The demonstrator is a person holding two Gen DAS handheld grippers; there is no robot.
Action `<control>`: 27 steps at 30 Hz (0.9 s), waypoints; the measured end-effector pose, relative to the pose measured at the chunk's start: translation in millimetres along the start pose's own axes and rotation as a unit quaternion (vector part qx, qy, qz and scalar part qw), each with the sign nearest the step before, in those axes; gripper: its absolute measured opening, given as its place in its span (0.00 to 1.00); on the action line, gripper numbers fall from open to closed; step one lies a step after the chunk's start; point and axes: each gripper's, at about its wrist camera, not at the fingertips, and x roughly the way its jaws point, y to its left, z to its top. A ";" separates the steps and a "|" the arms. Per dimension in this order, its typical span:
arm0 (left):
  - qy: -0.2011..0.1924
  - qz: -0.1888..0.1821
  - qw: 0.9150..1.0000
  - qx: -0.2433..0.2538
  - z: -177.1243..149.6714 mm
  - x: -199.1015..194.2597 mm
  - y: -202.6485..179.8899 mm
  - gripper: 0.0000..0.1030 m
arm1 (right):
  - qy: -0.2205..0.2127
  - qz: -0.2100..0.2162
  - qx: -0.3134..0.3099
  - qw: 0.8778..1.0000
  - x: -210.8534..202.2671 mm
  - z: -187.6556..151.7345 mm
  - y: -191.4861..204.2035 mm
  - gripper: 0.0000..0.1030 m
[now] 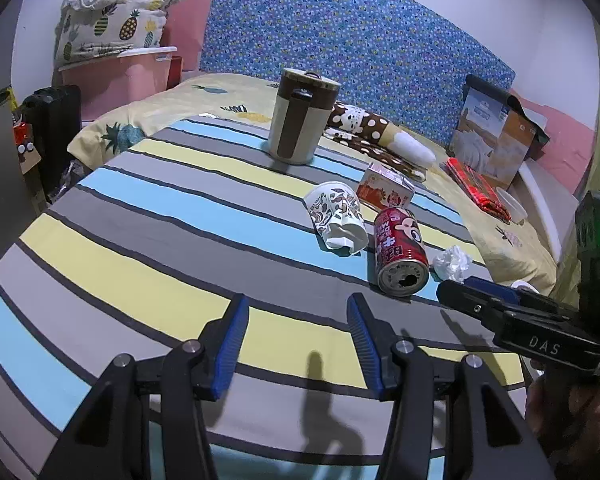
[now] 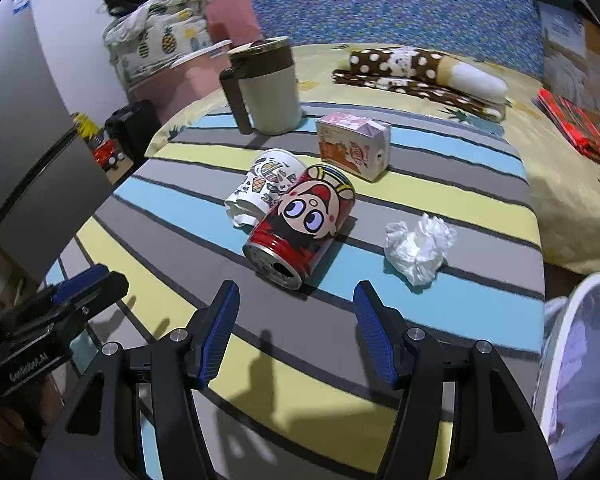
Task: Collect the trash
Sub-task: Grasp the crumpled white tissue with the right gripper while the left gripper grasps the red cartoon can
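A red drink can (image 2: 300, 226) lies on its side on the striped cloth (image 2: 440, 160), open end towards my right gripper (image 2: 296, 294), whose jaws are open and still widening with nothing between them. A crushed paper cup (image 2: 266, 184) lies behind the can, a small carton (image 2: 354, 146) beyond it, and a crumpled white tissue (image 2: 418, 246) to its right. In the left wrist view the can (image 1: 400, 254), cup (image 1: 336, 214), carton (image 1: 386, 190) and tissue (image 1: 452, 262) lie ahead to the right of my left gripper (image 1: 298, 306), which is open and empty over the cloth.
A beige and brown lidded mug (image 1: 300, 118) stands upright at the back. A white-rimmed bin (image 2: 580, 344) sits at the lower right. Folded spotted fabric (image 2: 420, 70), a cardboard box (image 1: 494, 138) and a red packet (image 1: 478, 190) lie on the bed. The right gripper's body (image 1: 540, 320) is beside the tissue.
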 end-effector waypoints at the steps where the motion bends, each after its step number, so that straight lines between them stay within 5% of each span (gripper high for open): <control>1: 0.002 -0.004 1.000 0.003 -0.2 1.7 -1.0 0.51 | -0.002 -0.002 -0.004 1.000 -0.7 0.3 -0.4 0.59; 13: 0.010 -0.034 0.999 0.027 12.8 19.7 -22.3 0.51 | -0.030 -0.065 0.013 0.997 1.7 16.3 -47.5 0.59; 20: 0.026 -0.060 0.997 0.051 22.4 44.1 -53.6 0.55 | -0.008 -0.052 0.037 0.998 26.3 18.5 -65.5 0.59; 22: 0.027 -0.062 0.996 0.058 24.3 50.0 -62.5 0.55 | -0.008 -0.038 0.043 0.998 27.8 16.8 -68.4 0.37; 27: 0.040 -0.060 0.995 0.070 27.5 70.3 -80.5 0.57 | -0.020 -0.026 0.041 0.999 16.9 10.8 -72.0 0.27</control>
